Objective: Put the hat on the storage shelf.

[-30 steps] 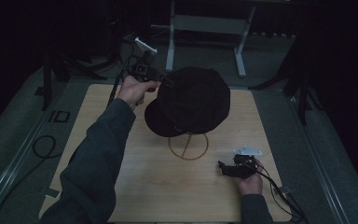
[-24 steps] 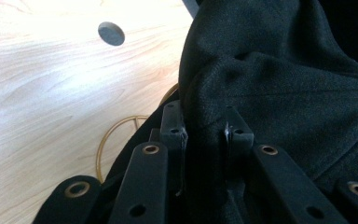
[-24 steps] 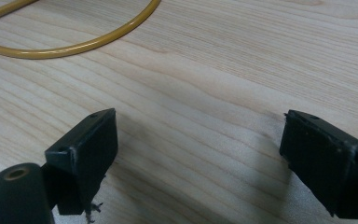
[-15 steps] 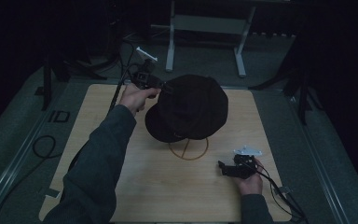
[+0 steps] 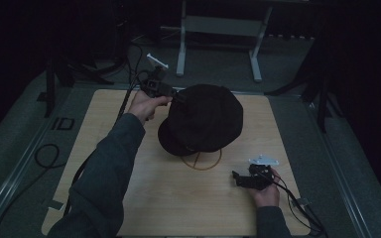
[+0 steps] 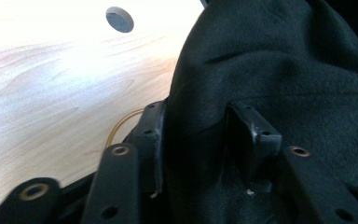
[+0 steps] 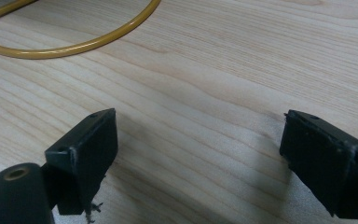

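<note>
one black hat (image 5: 203,119) hides brass stand (image 5: 202,159).

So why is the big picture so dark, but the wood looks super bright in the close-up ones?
The high view is dim overall, so the black hat blends into one dark shape on the table. The left gripper view has strong glare washing the wood white at the top, and its nearest jaw parts are blurry. The right gripper view is evenly lit, with soft shadows beneath the jaws and a sharp yellow ring.

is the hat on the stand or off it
On it. The black hat sits over the gold wire stand, whose ring base shows beneath the brim on the table.
</note>
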A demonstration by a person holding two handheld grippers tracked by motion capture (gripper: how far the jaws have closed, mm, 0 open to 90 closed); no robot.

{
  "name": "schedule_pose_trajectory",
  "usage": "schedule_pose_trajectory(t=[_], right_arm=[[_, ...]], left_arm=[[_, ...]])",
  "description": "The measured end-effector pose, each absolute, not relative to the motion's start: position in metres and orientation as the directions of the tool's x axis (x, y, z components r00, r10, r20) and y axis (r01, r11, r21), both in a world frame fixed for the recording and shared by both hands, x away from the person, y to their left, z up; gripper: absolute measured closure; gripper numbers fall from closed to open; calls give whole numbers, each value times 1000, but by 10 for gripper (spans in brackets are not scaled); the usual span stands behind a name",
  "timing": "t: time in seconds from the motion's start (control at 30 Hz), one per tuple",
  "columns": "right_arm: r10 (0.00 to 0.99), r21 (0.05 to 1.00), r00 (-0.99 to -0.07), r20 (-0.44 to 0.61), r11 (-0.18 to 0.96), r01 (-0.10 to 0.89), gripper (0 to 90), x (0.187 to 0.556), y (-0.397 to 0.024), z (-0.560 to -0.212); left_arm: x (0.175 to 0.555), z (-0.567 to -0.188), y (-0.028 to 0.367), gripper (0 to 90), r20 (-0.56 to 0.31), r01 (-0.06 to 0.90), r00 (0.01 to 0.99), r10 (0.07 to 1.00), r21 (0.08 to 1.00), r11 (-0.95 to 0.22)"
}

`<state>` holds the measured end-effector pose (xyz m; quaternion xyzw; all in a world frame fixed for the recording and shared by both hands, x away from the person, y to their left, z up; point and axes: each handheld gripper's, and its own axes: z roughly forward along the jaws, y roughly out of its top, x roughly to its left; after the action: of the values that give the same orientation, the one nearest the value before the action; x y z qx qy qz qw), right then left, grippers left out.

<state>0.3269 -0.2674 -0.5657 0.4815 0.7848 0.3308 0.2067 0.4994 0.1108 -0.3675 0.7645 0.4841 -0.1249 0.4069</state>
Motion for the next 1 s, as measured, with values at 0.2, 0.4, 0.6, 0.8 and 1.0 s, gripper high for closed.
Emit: schedule_pose_trajectory(t=[0.2, 0.4, 0.6, 0.8, 1.0], right_arm=[[893, 718, -451, -6, 317, 619, 113, 327, -267, -566], [893, 719, -451, -6, 317, 619, 113, 327, -267, -566], [893, 718, -451, -6, 317, 619, 113, 327, -267, -566], [893, 718, -450, -6, 317, 619, 112, 327, -267, -566], [893, 718, -451, -6, 317, 619, 113, 327, -267, -566]], left_arm=[[500, -366, 110, 482, -575, 834, 503, 645, 520, -186], [500, -363, 115, 471, -541, 828, 481, 690, 540, -153], [501, -362, 126, 469, -484, 828, 433, 760, 547, -123], [501, -367, 138, 482, -472, 837, 401, 785, 537, -104], [500, -365, 148, 486, -444, 834, 384, 810, 543, -98]])
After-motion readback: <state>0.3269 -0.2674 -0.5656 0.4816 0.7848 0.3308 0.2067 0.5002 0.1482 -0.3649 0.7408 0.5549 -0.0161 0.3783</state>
